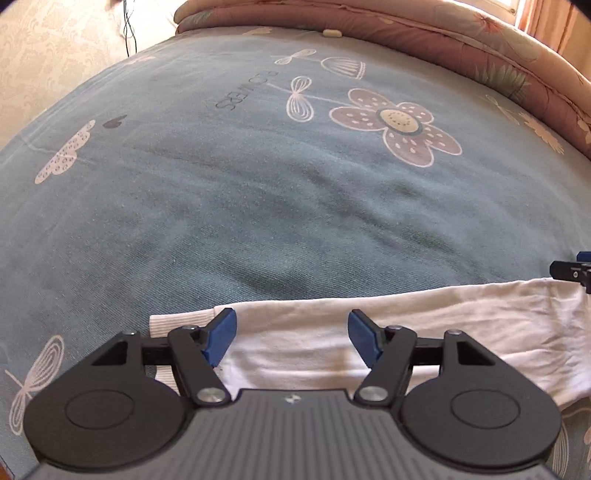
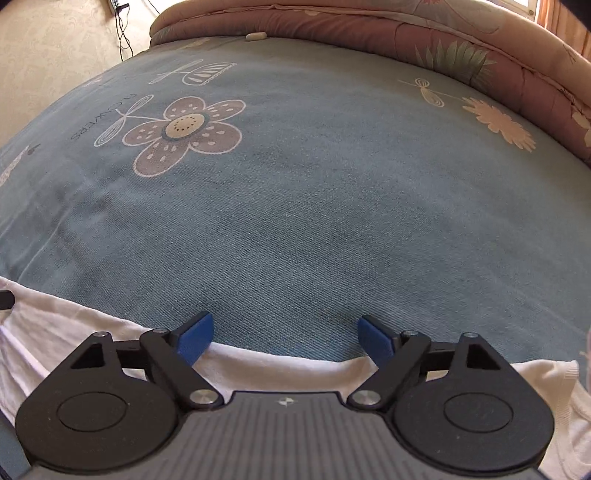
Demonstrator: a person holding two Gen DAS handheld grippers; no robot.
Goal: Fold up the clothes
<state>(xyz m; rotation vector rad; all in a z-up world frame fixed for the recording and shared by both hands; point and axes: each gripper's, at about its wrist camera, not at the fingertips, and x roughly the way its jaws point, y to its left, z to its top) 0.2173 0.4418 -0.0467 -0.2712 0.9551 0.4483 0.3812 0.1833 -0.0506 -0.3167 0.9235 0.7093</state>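
Observation:
A white garment point(image 1: 406, 325) lies flat along the near edge of a blue flowered bedspread point(image 1: 258, 184). My left gripper point(image 1: 290, 334) is open above its left part, blue fingertips apart, beside a ribbed cuff point(image 1: 177, 321). Nothing is held between them. In the right wrist view the same white garment point(image 2: 280, 363) shows under my right gripper point(image 2: 284, 336), which is open over the cloth's far edge. The right gripper's tip point(image 1: 572, 273) shows at the right edge of the left wrist view, over the cloth's far right end.
A pink quilted duvet point(image 1: 424, 33) is bunched along the far and right side of the bed. The bedspread point(image 2: 314, 203) stretches wide beyond the garment. Pale floor with dark cables point(image 1: 127, 22) lies at the upper left.

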